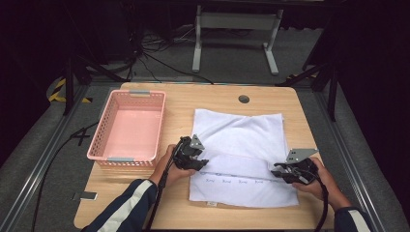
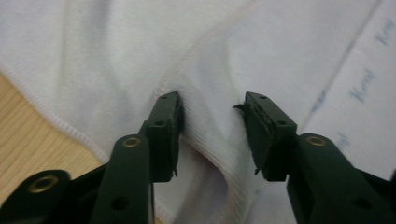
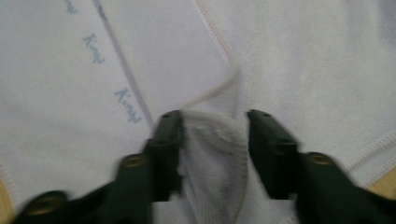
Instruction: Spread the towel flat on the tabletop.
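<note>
Between towel [image 1: 239, 130] and table edge [image 1: 309, 145], bare wood.

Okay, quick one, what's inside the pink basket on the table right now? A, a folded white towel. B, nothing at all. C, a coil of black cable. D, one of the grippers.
B: the pink basket at the table's left shows only its bare bottom, while the white towel lies spread on the tabletop beside it, with both grippers at the towel's fold.
</note>
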A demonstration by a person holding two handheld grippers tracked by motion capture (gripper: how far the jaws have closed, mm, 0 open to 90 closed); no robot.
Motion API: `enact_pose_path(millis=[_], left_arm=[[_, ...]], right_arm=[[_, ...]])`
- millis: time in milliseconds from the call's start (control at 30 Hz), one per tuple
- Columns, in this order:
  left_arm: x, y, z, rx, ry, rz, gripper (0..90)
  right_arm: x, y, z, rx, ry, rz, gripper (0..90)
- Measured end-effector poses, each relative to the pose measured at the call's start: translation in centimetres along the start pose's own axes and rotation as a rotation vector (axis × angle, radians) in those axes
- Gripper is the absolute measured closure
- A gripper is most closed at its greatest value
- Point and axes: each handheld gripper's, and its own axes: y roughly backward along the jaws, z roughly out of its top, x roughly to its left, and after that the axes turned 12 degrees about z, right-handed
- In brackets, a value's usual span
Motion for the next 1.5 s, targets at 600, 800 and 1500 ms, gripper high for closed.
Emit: enact_pose_path(millis=[600, 800, 1500], left_arm=[[-5.6, 8.1, -4.6, -0.093, -0.161, -0.009, 58.2], [-4.7, 8.9, -5.4, -0.144, -0.030, 0.021, 35.0], [-6.6, 6.0, -5.6, -0.005, -0.106, -0.179, 49.7]], right_arm=[[5.5, 4.9, -5.8, 0.001, 0.153, 0.154, 75.6], [6.3, 5.1, -6.7, -0.025, 0.132, 0.147, 67.1], [3.3, 1.2, -5.4, -0.001, -0.026, 0.078, 62.2]])
